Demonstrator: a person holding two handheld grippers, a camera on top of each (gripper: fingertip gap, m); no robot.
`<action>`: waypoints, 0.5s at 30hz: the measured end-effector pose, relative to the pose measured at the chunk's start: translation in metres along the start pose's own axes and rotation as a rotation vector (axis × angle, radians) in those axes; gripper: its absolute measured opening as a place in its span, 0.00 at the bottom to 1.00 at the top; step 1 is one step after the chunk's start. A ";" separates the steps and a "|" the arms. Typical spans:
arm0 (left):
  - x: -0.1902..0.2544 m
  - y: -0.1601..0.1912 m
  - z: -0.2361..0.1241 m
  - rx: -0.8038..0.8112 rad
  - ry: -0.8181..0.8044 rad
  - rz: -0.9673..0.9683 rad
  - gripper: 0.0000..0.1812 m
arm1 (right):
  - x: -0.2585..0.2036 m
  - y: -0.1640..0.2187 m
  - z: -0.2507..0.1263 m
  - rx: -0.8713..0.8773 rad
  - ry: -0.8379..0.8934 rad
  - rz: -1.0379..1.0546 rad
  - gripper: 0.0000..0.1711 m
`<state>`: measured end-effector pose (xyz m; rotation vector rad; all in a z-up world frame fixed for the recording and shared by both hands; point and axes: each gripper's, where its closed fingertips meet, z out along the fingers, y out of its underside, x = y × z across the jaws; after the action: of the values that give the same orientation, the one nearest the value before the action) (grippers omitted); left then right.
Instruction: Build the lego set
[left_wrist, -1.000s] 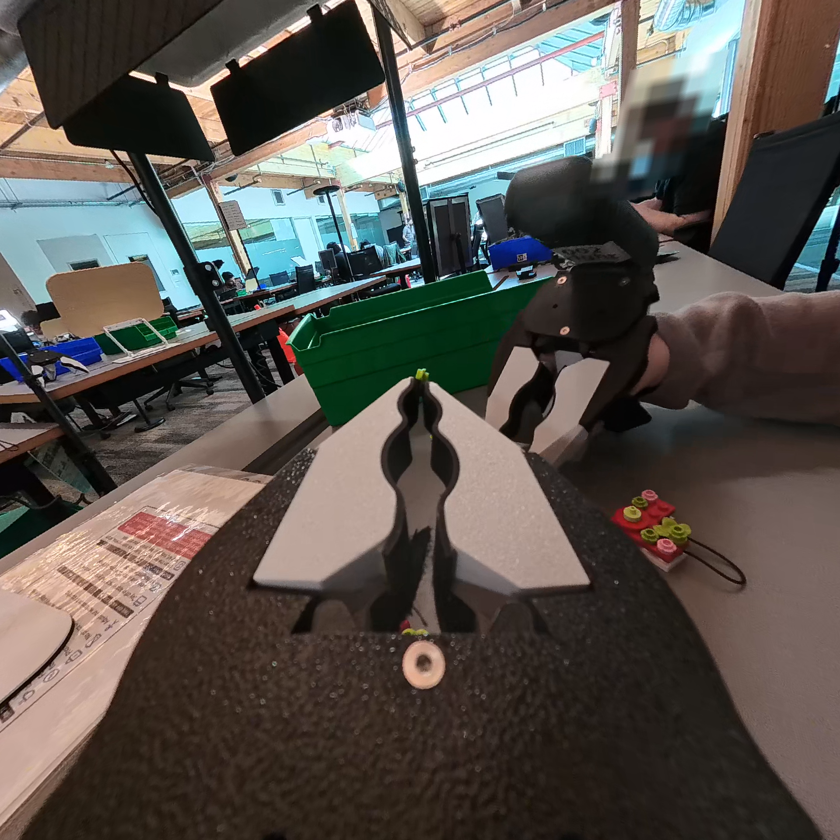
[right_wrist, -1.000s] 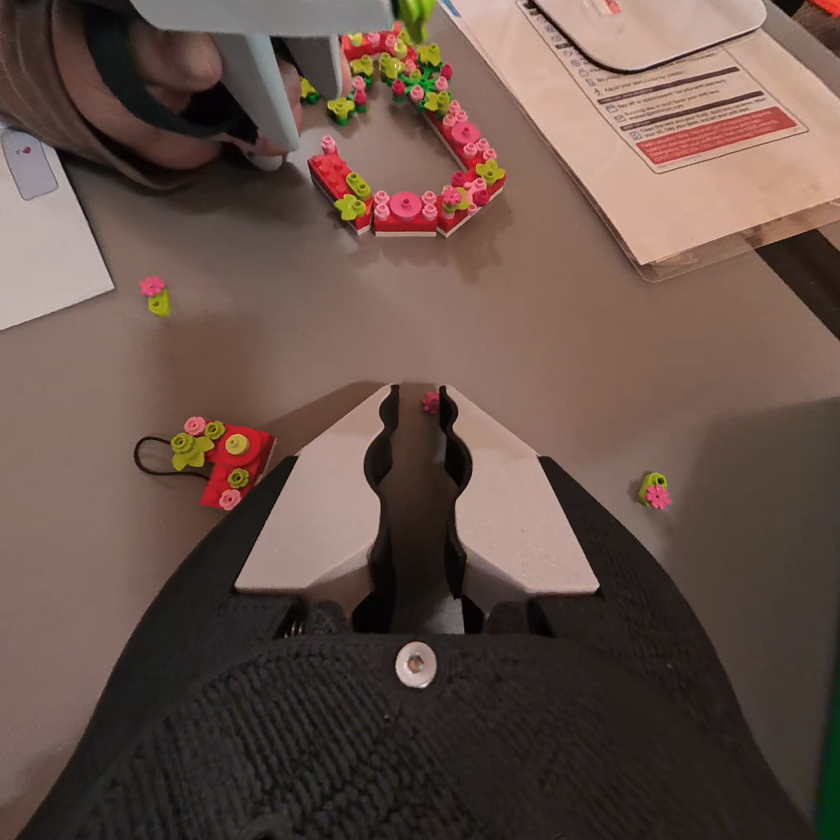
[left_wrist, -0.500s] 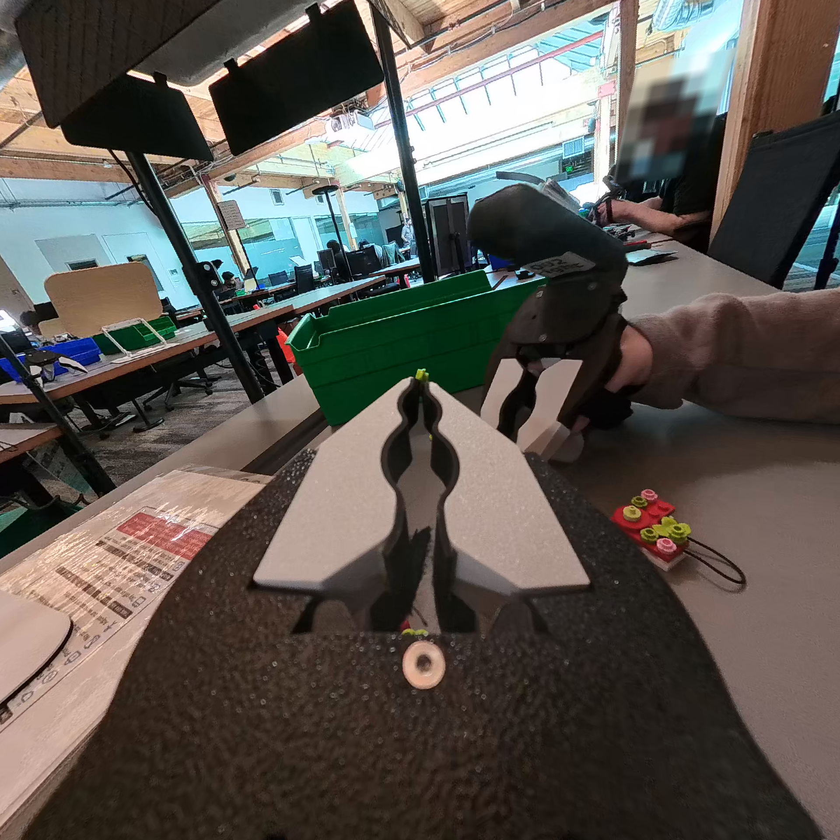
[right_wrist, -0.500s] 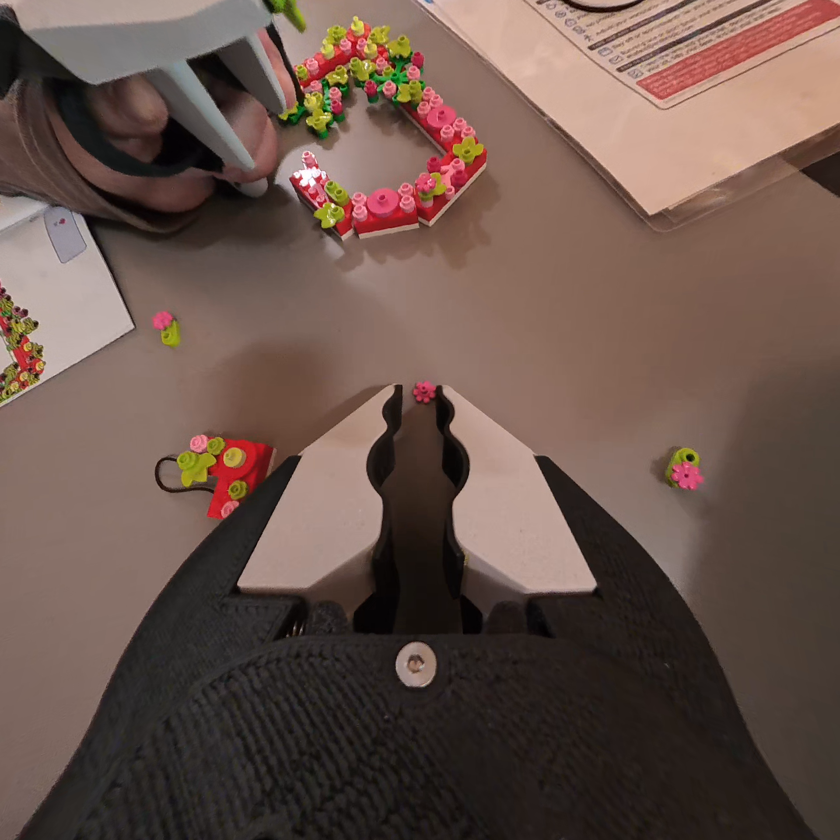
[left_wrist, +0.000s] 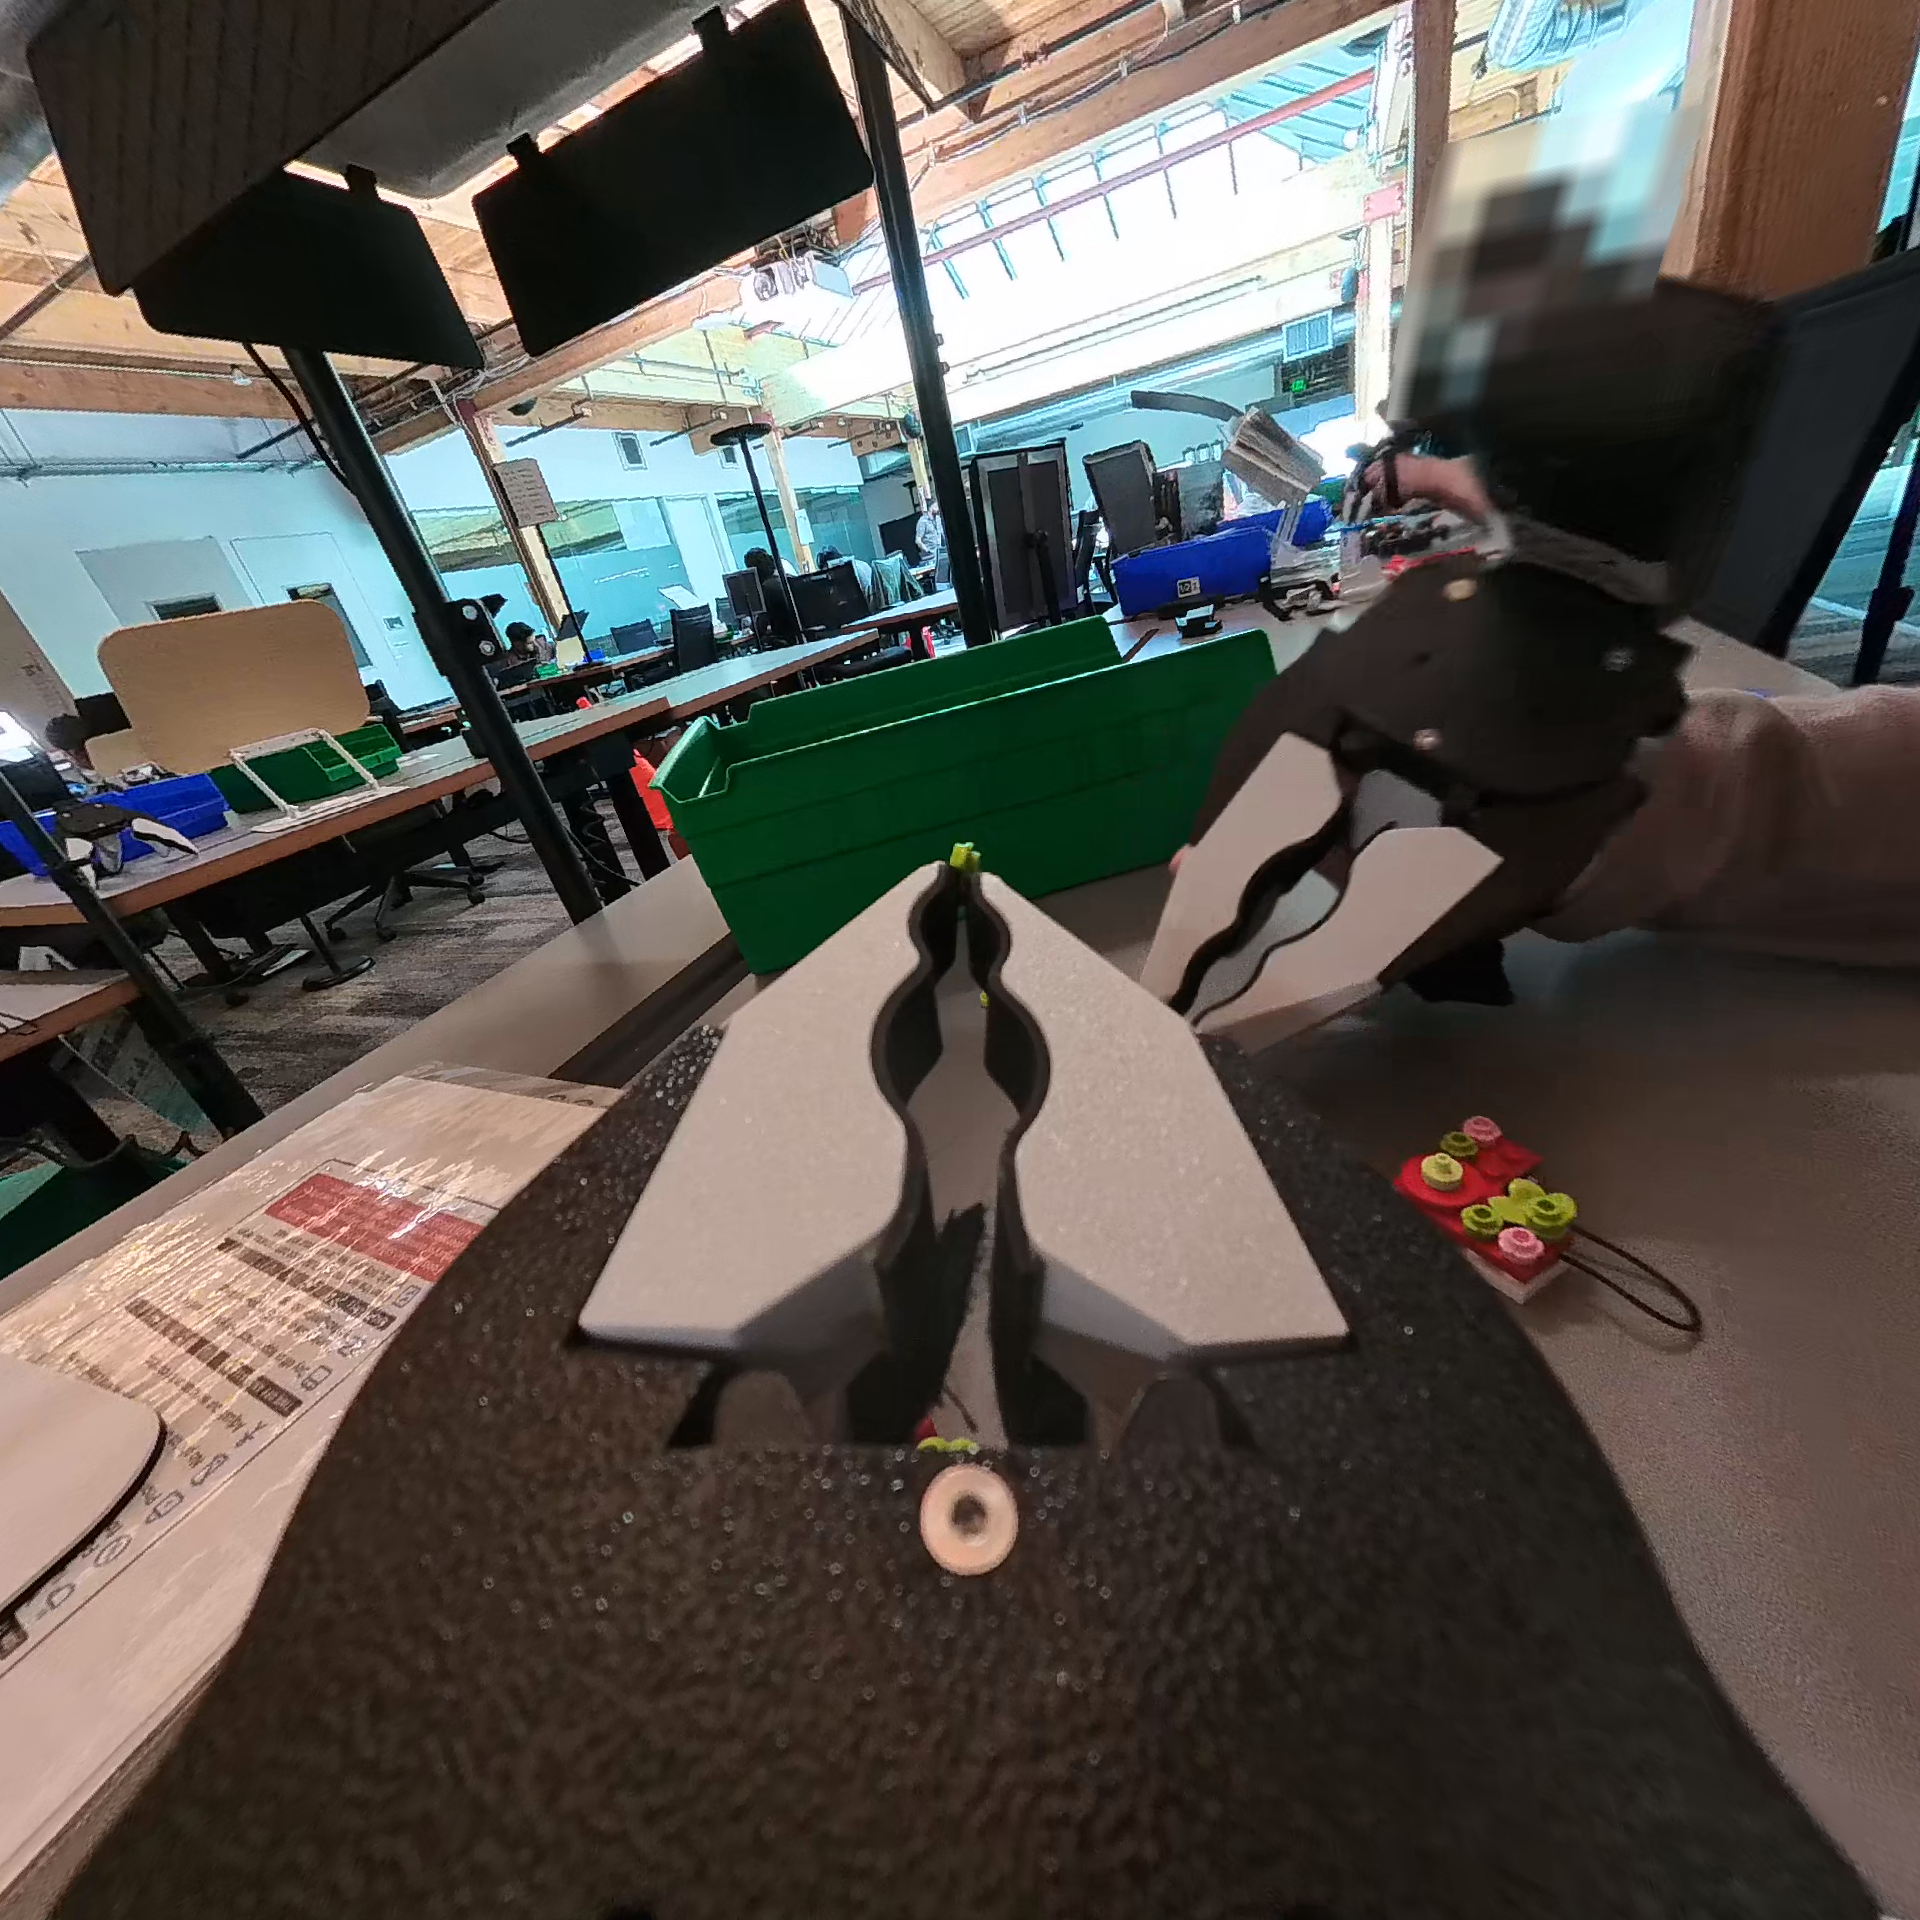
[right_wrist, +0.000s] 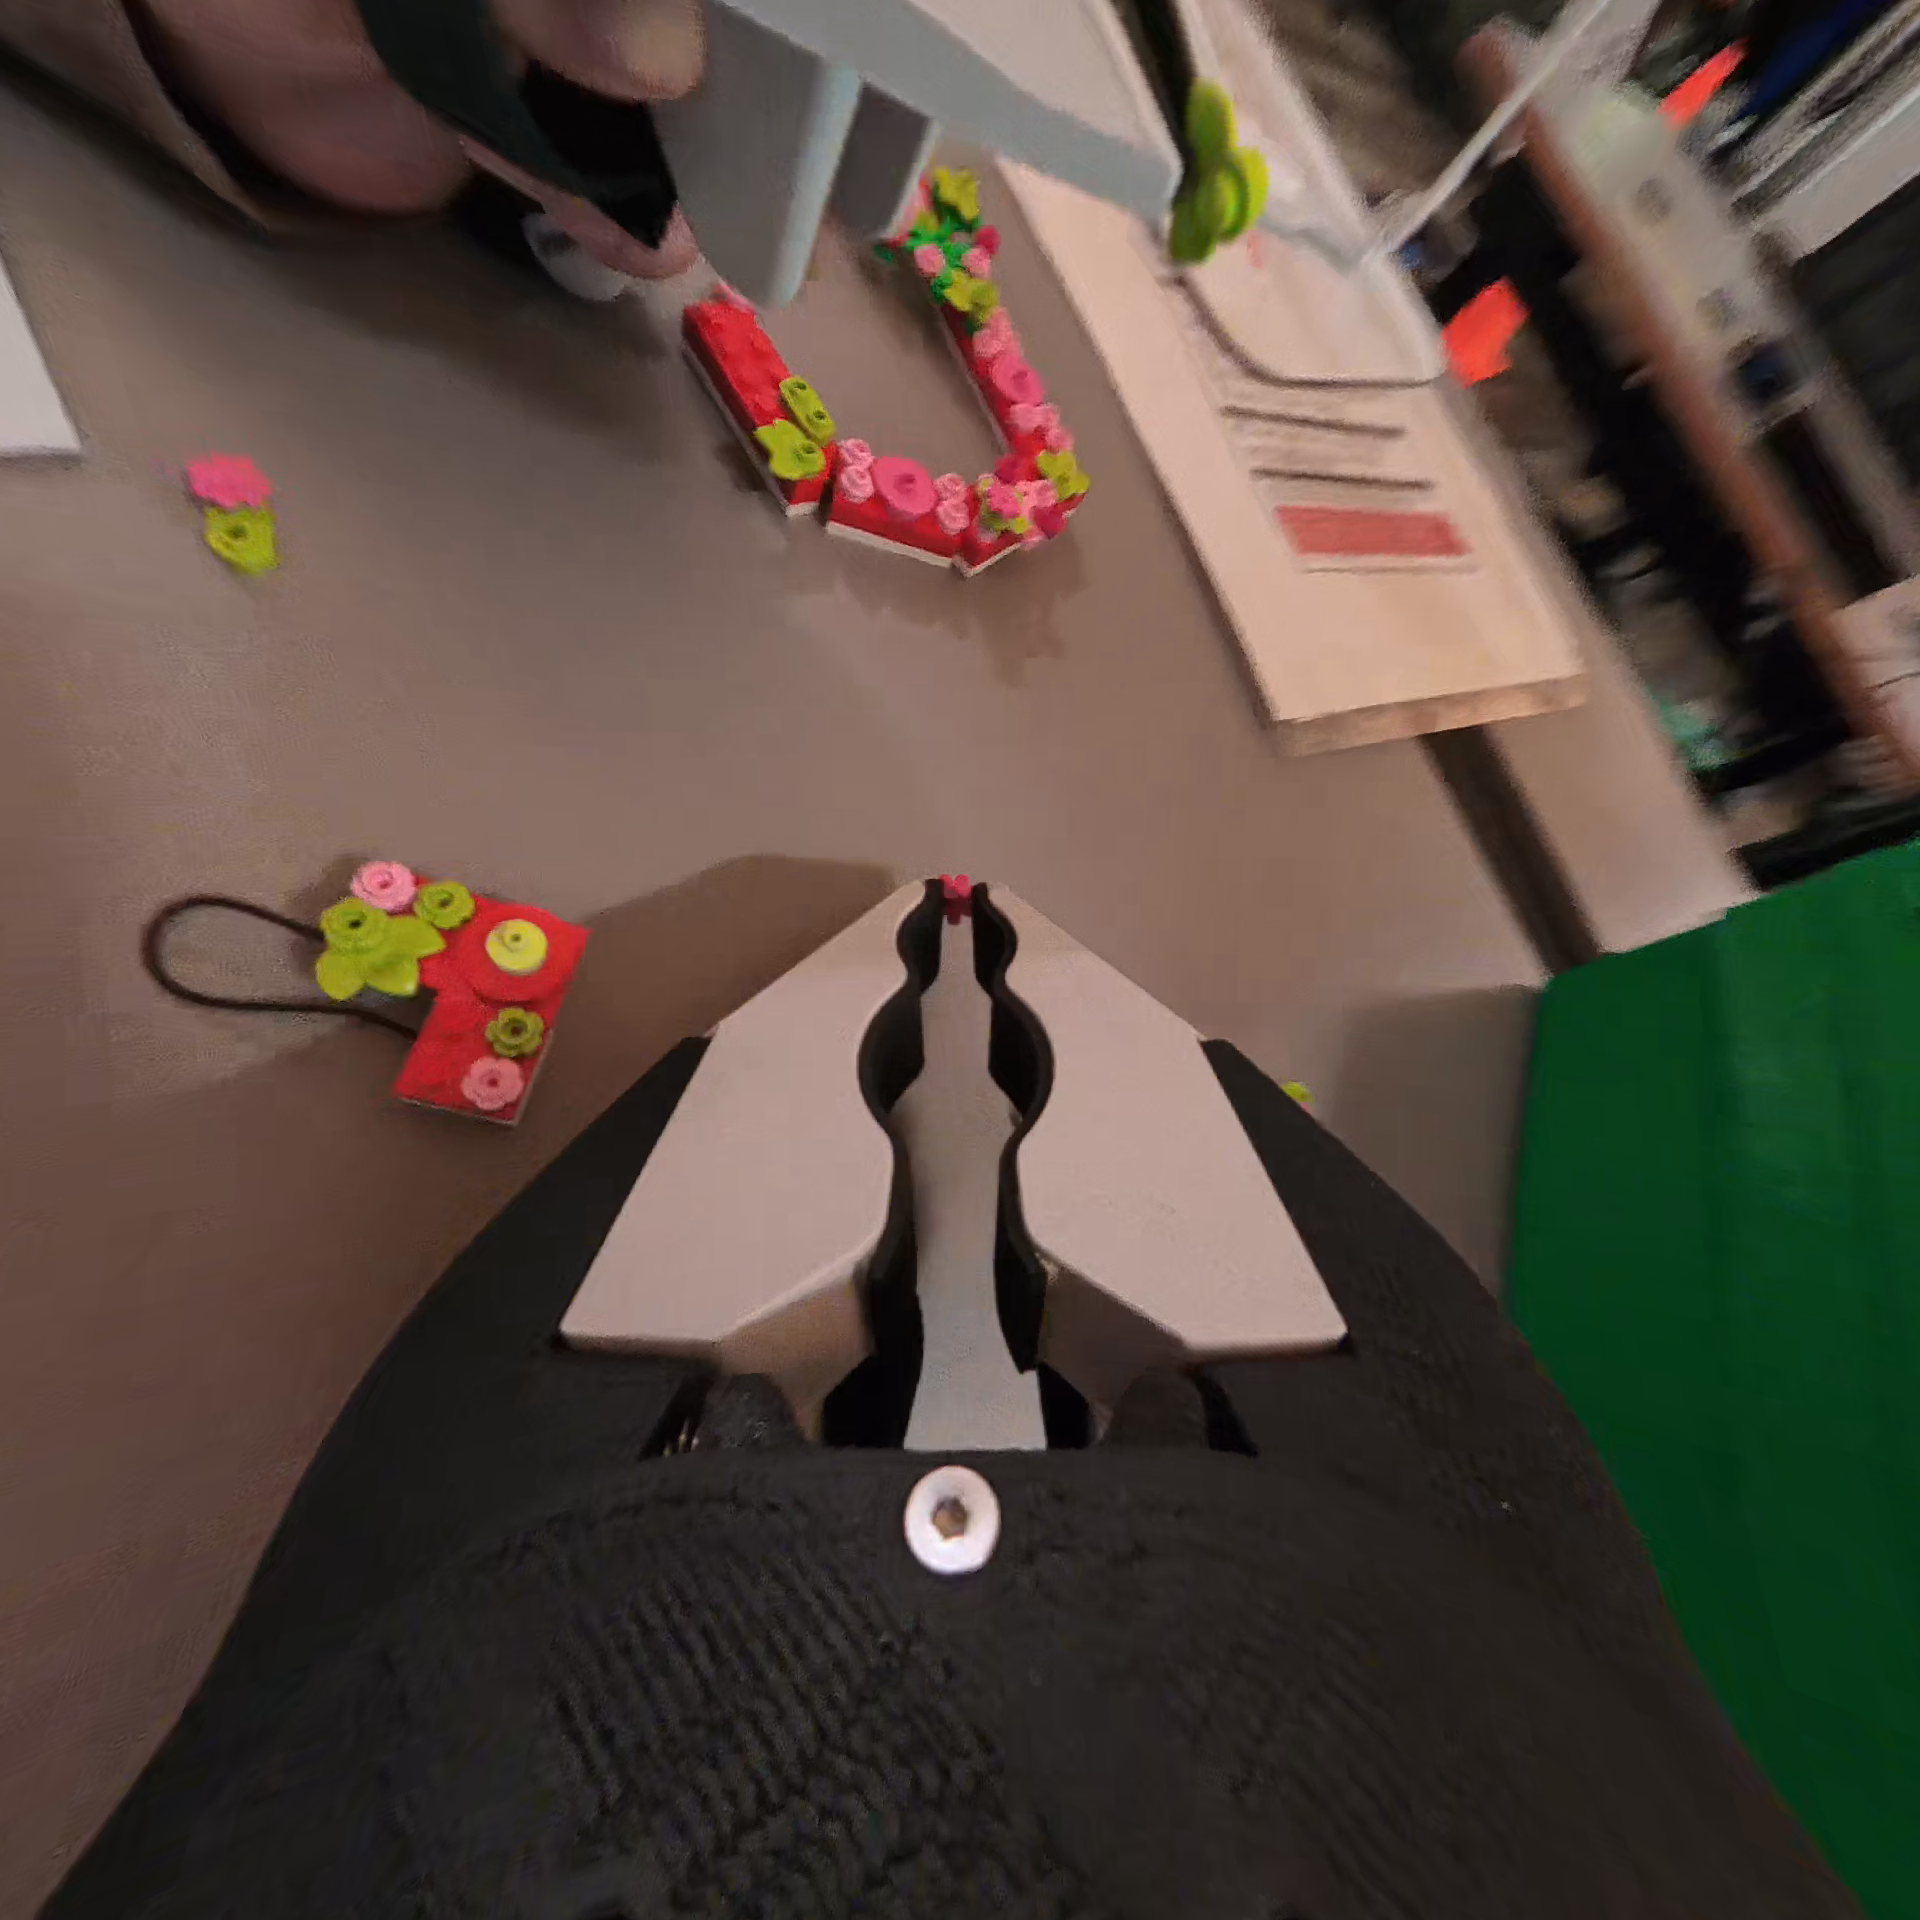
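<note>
My left gripper (left_wrist: 964, 883) is shut on a small lime green leaf piece (left_wrist: 964, 858) and is held above the table; it also shows at the top of the right wrist view, the leaf piece (right_wrist: 1210, 171) at its tip. My right gripper (right_wrist: 954, 902) is shut on a small pink flower piece (right_wrist: 954, 889) and is lifted off the table; in the left wrist view it (left_wrist: 1195, 1003) points down-left. A red U-shaped lego build (right_wrist: 904, 436) with pink and green flowers lies below the left gripper. A red L-shaped lego piece (right_wrist: 473, 987) with a black loop lies to the left.
A green bin (left_wrist: 935, 790) stands at the table's far edge and also shows in the right wrist view (right_wrist: 1714, 1299). A laminated instruction sheet (right_wrist: 1340, 499) lies beside the build. A loose pink flower on a lime piece (right_wrist: 234, 509) lies at far left. A white paper's corner (right_wrist: 26, 395) shows. There is about 10 cm between the tips of the two grippers.
My right gripper closed on the pink flower piece, lifted it off the table and swung toward the left gripper. The left gripper held still with its leaf piece.
</note>
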<state>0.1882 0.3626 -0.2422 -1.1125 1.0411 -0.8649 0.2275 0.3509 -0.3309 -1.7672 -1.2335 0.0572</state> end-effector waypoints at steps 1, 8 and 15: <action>0.000 0.000 0.000 0.000 0.001 0.001 0.00 | 0.004 0.000 -0.006 0.005 0.080 -0.042 0.02; -0.004 -0.002 -0.001 0.003 -0.014 -0.003 0.00 | 0.010 0.004 -0.045 0.039 0.473 -0.320 0.00; -0.005 -0.012 0.006 -0.085 -0.010 -0.105 0.00 | 0.012 -0.008 -0.044 0.015 0.617 -0.574 0.00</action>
<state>0.1917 0.3664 -0.2289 -1.2512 1.0263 -0.9041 0.2503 0.3316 -0.2953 -1.2130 -1.2067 -0.7500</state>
